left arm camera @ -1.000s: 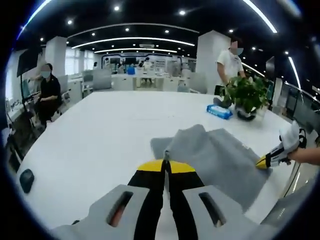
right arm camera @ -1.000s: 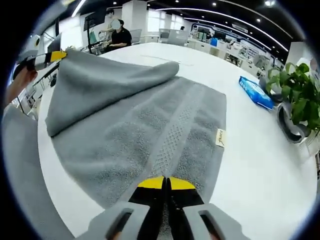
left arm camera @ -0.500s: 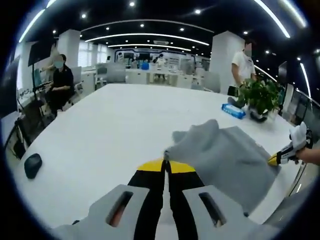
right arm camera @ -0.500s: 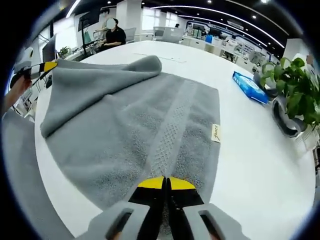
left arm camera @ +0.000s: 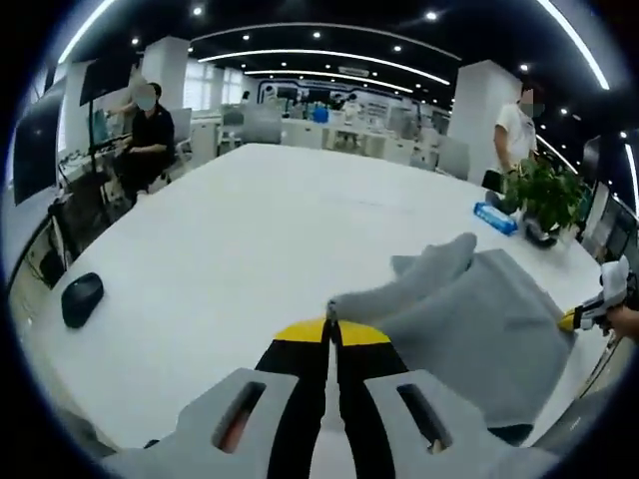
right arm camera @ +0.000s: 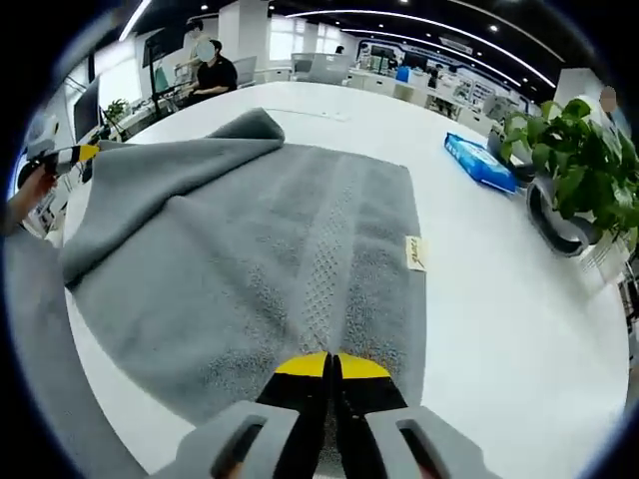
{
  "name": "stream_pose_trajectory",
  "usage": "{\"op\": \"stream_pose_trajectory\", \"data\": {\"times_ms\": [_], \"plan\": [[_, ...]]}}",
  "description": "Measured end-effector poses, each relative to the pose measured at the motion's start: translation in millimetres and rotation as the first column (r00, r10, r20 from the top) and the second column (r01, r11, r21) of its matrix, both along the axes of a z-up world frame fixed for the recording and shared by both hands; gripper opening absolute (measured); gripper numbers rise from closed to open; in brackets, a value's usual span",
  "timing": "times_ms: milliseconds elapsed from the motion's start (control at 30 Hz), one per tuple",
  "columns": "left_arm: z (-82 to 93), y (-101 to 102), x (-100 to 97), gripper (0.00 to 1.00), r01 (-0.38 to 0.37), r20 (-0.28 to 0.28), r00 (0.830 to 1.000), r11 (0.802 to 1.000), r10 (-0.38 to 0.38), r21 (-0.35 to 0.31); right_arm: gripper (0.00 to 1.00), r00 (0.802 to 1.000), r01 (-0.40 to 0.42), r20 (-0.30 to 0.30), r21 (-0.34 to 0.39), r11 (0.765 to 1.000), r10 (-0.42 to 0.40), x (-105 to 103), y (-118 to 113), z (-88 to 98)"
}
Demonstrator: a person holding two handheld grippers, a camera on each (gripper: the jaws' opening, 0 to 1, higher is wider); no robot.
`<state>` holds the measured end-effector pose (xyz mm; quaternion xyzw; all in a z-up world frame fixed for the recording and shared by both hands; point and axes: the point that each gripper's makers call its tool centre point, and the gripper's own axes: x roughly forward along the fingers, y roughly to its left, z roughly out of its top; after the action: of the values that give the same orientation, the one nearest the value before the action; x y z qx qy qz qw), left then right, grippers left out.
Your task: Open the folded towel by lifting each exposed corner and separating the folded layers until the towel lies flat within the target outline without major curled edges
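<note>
A grey terry towel (right arm camera: 300, 259) with a woven centre band and a small tag lies spread on a large white counter (left arm camera: 220, 249). The right gripper (right arm camera: 332, 371), yellow-tipped and black, has its jaws pressed together on the towel's near edge. In the left gripper view, the left gripper (left arm camera: 331, 334) pinches a raised corner of the towel (left arm camera: 469, 319), lifting a fold off the counter. A blue packet (right arm camera: 479, 160) and a potted green plant (right arm camera: 574, 150) sit far right; a black mouse (left arm camera: 81, 298) lies near left.
</note>
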<state>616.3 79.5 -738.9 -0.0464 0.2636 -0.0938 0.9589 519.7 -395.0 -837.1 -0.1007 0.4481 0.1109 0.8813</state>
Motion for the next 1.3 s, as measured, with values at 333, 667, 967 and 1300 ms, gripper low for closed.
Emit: {"op": "stream_pose_trajectory", "data": {"times_ms": [333, 667, 967, 1300], "plan": [[-3.2, 51, 9.0, 0.01, -0.093, -0.047, 0.994, 0.995, 0.095, 0.026, 0.00, 0.999, 0.040, 0.009, 0.006, 0.999, -0.040, 0, -13, -1.1], [-23.3, 89, 0.4, 0.01, -0.167, -0.114, 0.979, 0.986, 0.169, 0.027, 0.00, 0.997, 0.077, 0.022, -0.010, 0.997, -0.077, -5, -20, -0.8], [-32.3, 98, -11.5, 0.01, -0.168, -0.152, 0.973, 0.985, 0.172, 0.038, 0.00, 0.993, 0.110, 0.040, -0.024, 0.994, -0.109, -20, -27, 0.7], [-45.5, 107, -34.3, 0.01, -0.137, -0.190, 0.971, 0.988, 0.147, 0.067, 0.00, 0.986, 0.162, 0.054, -0.027, 0.986, -0.161, -54, -35, 2.6]]}}
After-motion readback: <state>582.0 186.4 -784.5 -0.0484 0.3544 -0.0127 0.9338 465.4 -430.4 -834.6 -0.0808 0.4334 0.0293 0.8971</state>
